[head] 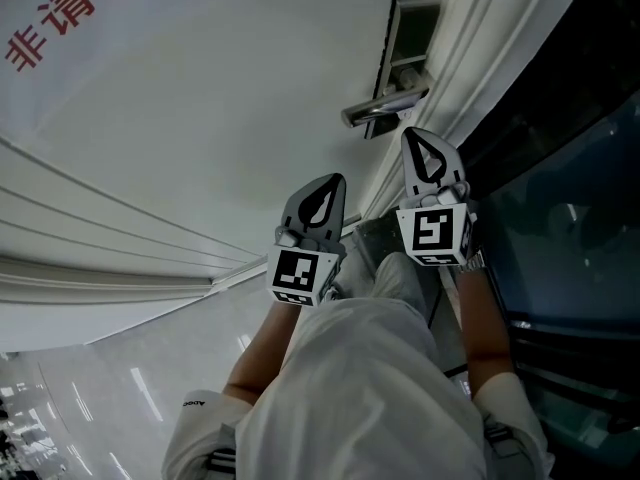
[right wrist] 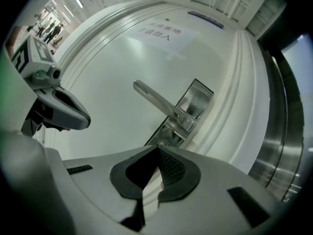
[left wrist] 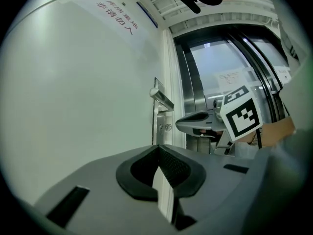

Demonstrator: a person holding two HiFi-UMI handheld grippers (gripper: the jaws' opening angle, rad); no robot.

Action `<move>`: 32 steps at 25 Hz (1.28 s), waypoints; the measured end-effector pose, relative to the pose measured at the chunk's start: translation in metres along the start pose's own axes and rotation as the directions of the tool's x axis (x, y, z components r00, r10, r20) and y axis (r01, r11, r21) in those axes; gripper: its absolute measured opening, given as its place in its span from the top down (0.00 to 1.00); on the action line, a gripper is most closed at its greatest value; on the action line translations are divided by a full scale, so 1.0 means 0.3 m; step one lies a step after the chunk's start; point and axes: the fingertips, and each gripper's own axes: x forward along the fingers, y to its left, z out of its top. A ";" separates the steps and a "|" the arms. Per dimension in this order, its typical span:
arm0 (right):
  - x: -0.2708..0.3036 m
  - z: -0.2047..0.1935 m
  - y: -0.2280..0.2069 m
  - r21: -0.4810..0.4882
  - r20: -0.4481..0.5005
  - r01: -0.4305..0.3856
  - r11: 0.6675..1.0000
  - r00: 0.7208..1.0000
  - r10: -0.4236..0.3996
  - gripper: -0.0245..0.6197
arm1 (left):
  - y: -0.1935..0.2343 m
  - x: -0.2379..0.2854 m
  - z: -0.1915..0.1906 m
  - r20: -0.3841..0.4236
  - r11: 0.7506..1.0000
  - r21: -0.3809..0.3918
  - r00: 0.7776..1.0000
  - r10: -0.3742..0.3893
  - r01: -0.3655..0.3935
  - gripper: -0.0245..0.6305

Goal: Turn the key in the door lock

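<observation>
The white door (head: 220,118) carries a silver lever handle (head: 385,108) on a metal lock plate (head: 408,43). In the right gripper view the handle (right wrist: 161,104) slants up to the left, and the round keyhole (right wrist: 162,143) shows just past my right gripper (right wrist: 157,149), which is shut on nothing. My left gripper (left wrist: 157,148) is shut too and holds nothing. It points at the lock plate (left wrist: 157,124), where a small metal piece, perhaps a key (left wrist: 167,127), sticks out. In the head view the left gripper (head: 318,208) and right gripper (head: 432,160) hang side by side below the handle.
A white door frame (head: 470,78) runs to the right of the handle, with dark glass panels (head: 570,228) beyond it. Red lettering (head: 60,18) is on the door's upper left. A glossy floor (head: 90,398) lies below. Distant people (right wrist: 49,28) stand far left in the right gripper view.
</observation>
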 end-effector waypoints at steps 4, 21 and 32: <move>0.023 0.001 -0.018 -0.092 -0.027 0.034 0.995 0.999 -0.037 0.98 | 0.004 -0.001 -0.003 -0.004 1.000 0.021 1.000 -0.011 0.011 0.95; 0.076 -0.028 -0.024 -0.263 -0.062 -0.034 0.964 0.998 0.018 0.83 | 0.018 0.021 0.015 0.012 0.999 0.030 1.000 0.016 -0.017 0.95; 0.120 -0.048 0.008 -0.420 -0.065 -0.020 0.907 0.998 -0.008 0.78 | 0.060 -0.012 -0.014 -0.019 0.998 0.017 0.998 0.067 -0.067 0.95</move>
